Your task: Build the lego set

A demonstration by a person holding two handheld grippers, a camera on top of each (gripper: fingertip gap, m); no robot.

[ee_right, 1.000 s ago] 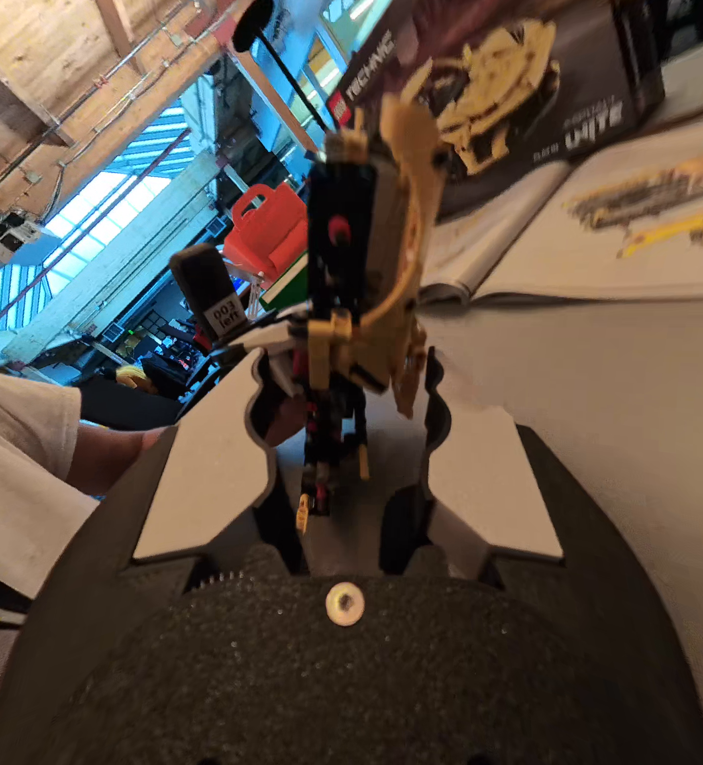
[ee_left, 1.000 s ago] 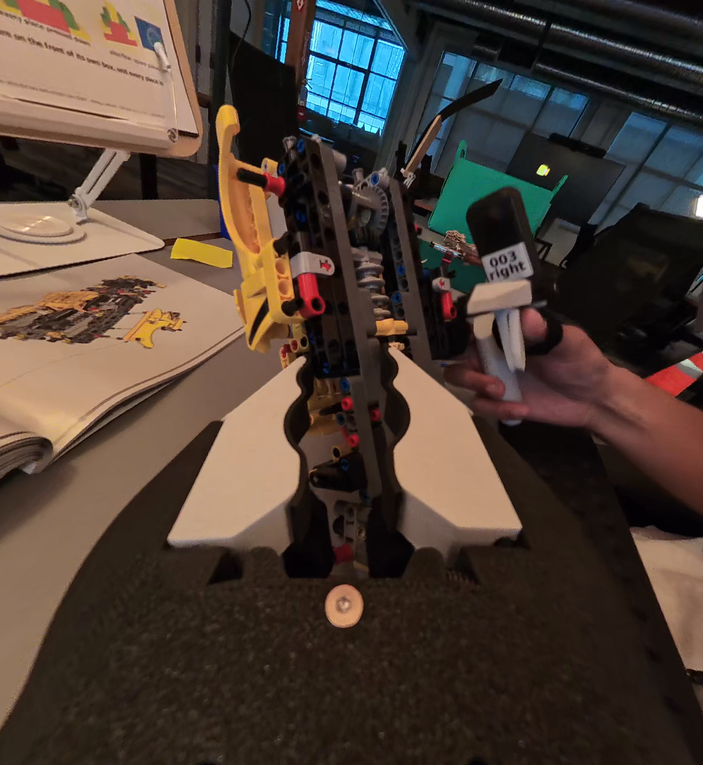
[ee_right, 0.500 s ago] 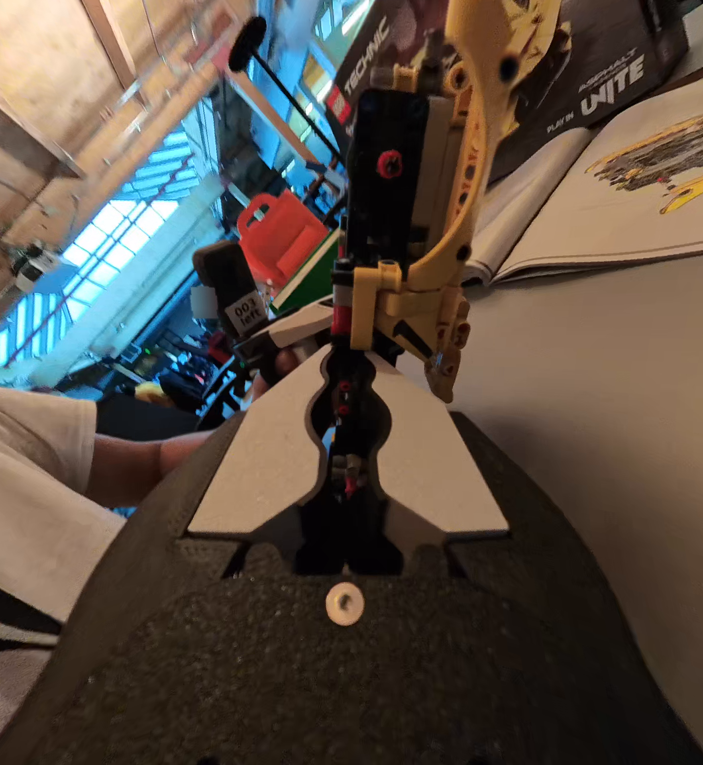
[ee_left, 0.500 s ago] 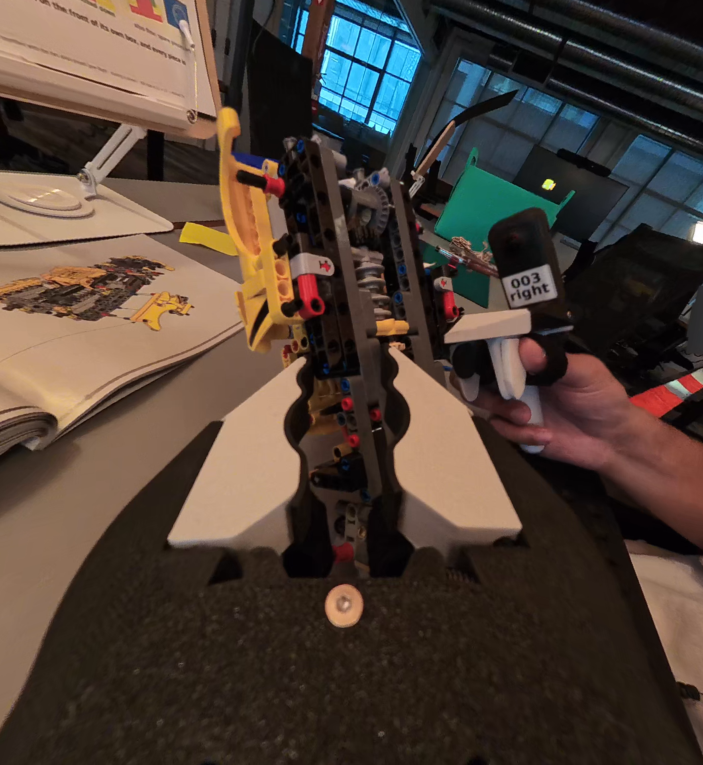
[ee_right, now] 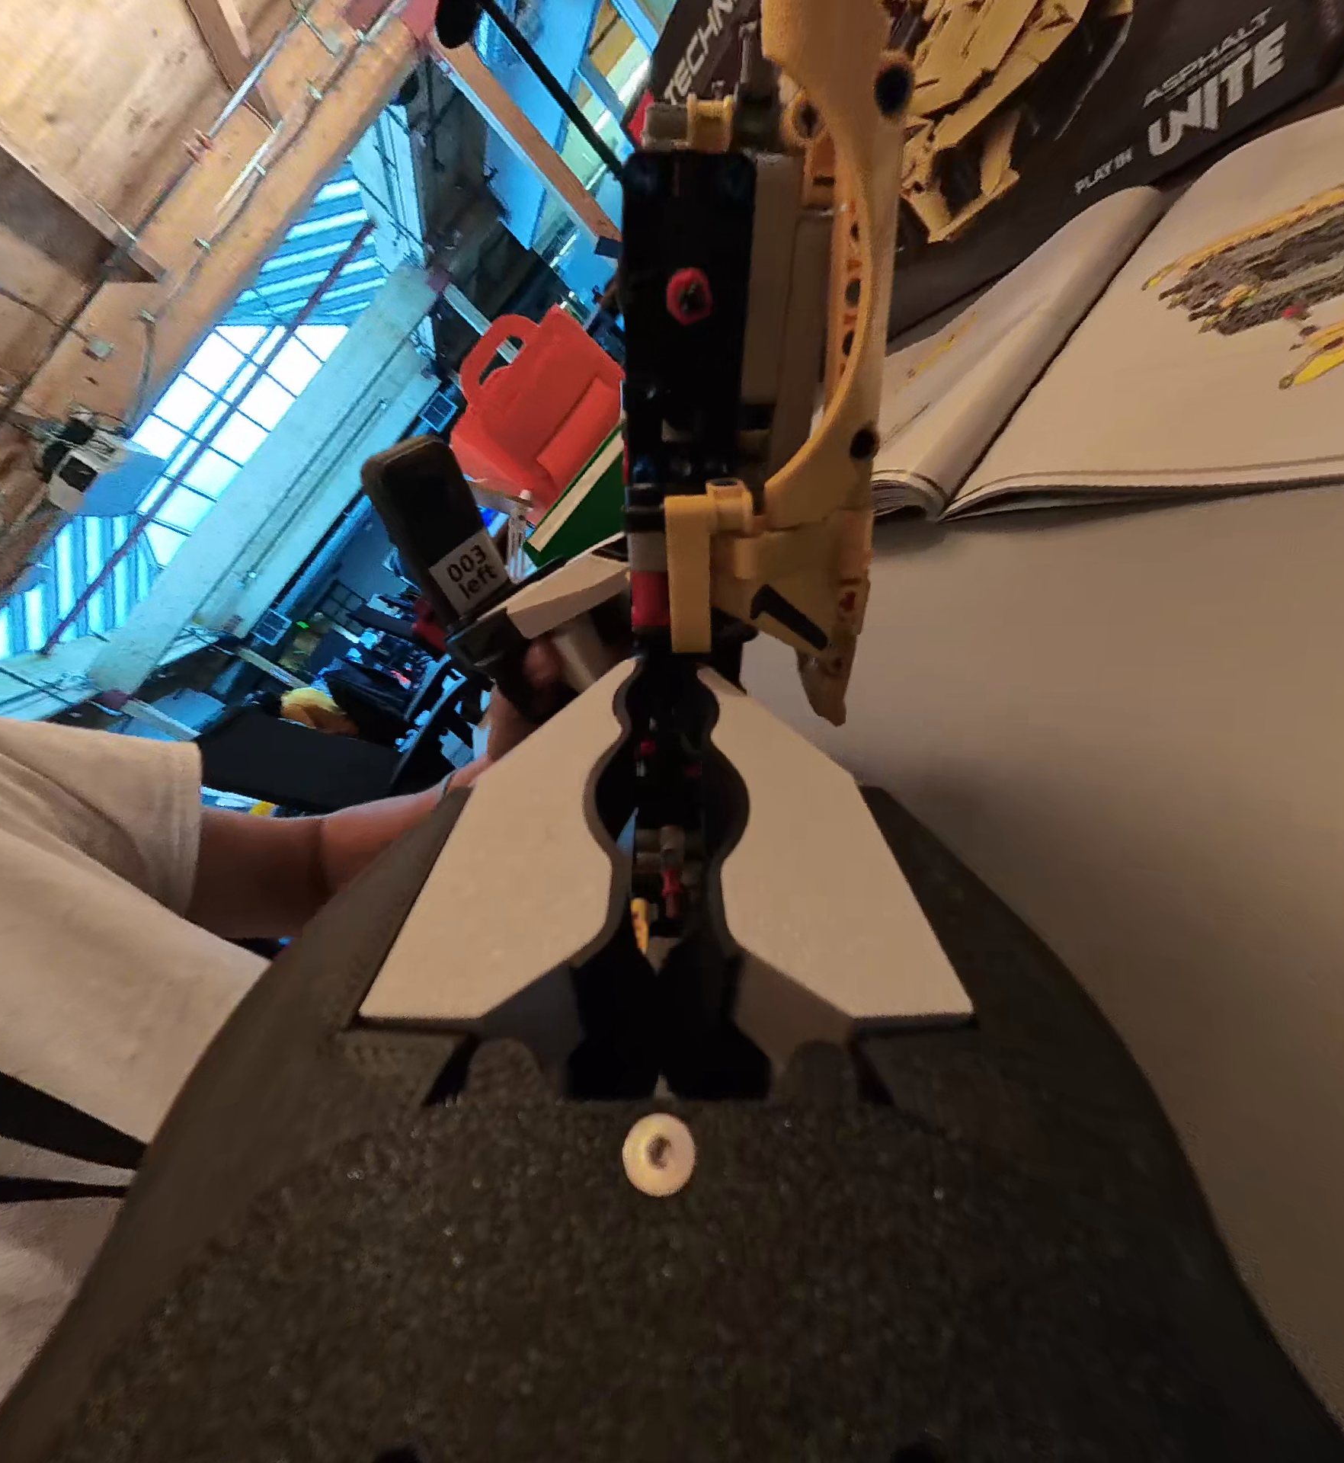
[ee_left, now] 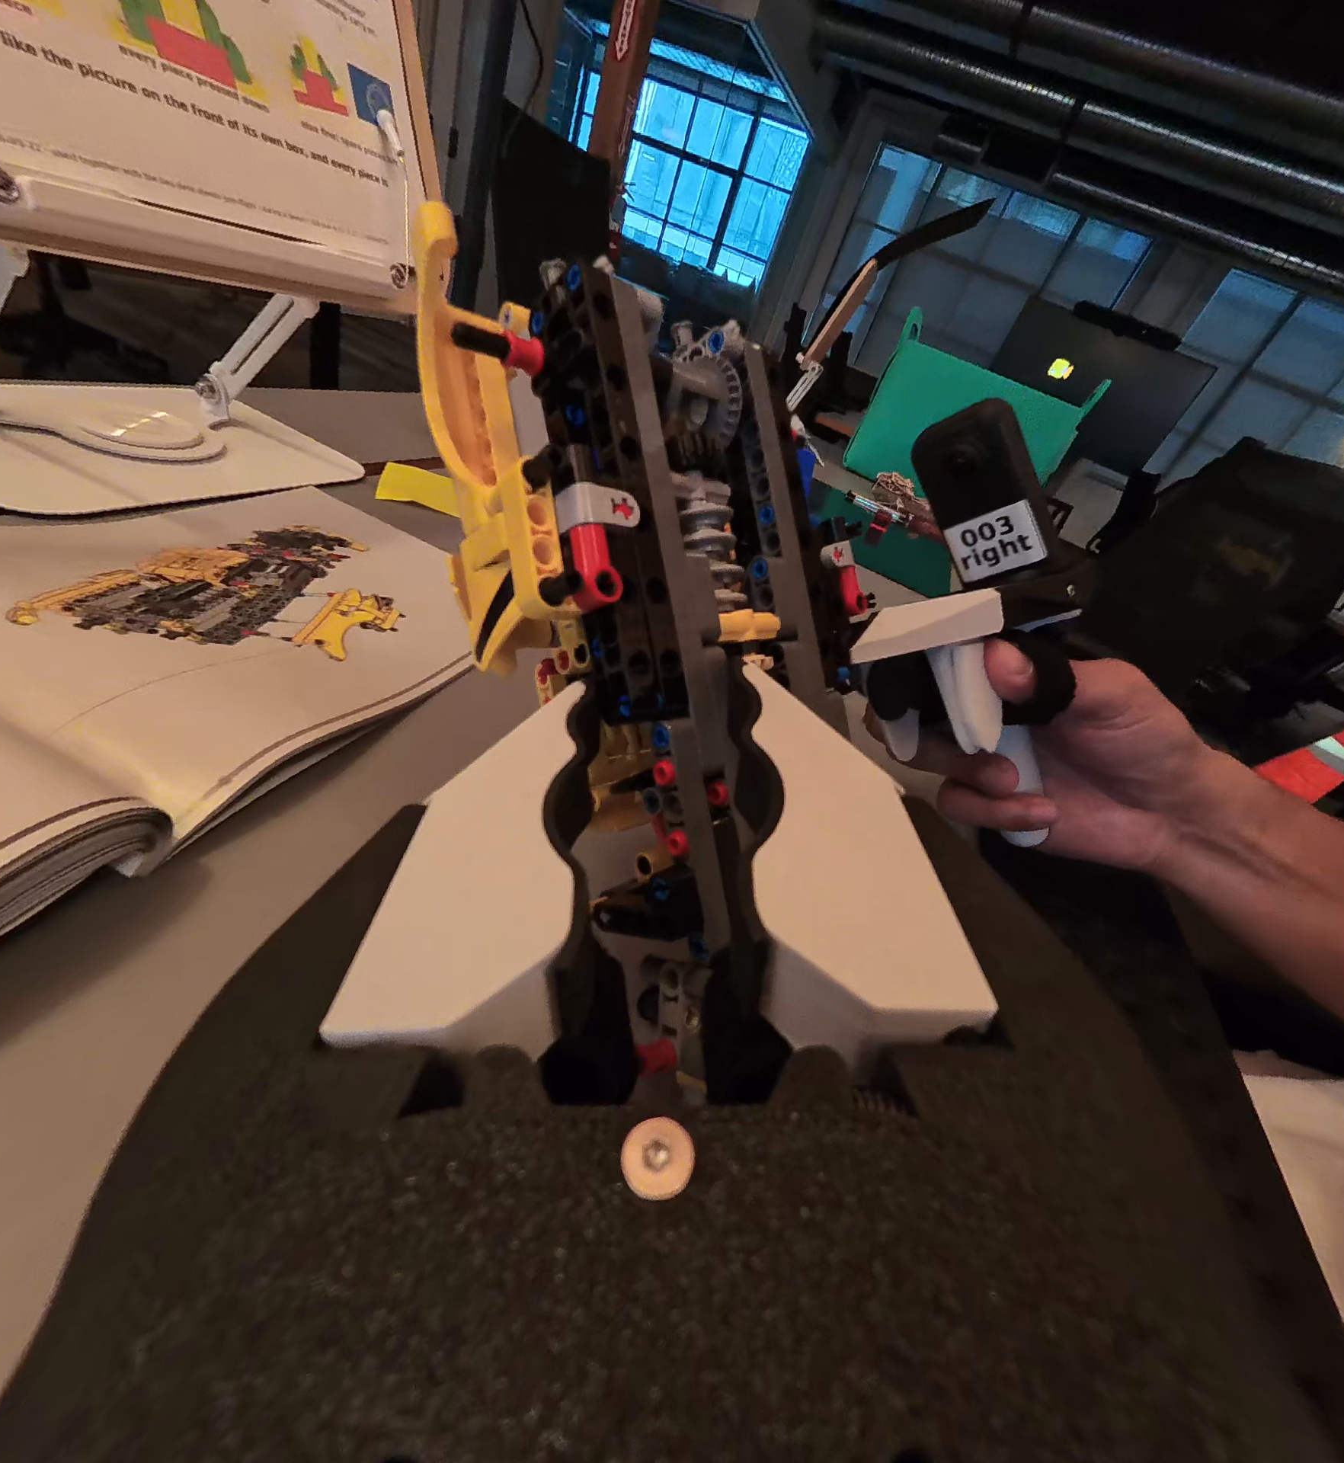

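Note:
The half-built lego model (ee_left: pixel 637 507) is a black and grey beam frame with a yellow arch piece, gears and red pins. It stands upright above the table. My left gripper (ee_left: pixel 665 689) is shut on its lower end. My right gripper (ee_right: pixel 667 673) is shut on the same model (ee_right: pixel 692 317), seen edge on with the yellow arch to the right. In the left wrist view the right gripper's white finger (ee_left: pixel 930 625) meets the model's right side, held by a hand. In the right wrist view the left gripper's finger (ee_right: pixel 566 602) reaches the model from the left.
An open instruction booklet (ee_left: pixel 178 633) lies on the grey table (ee_left: pixel 99 1069) to the left; it also shows in the right wrist view (ee_right: pixel 1167 380). A sheet on a white stand (ee_left: pixel 178 119) is behind it. A yellow piece (ee_left: pixel 411 483) lies nearby. The dark set box (ee_right: pixel 1088 103) stands behind. The gap from one gripper's tips to the other's is roughly 7 centimetres.
My right gripper was open around the model one second ago; it has closed on it and moved in closer. My left gripper has kept its hold throughout.

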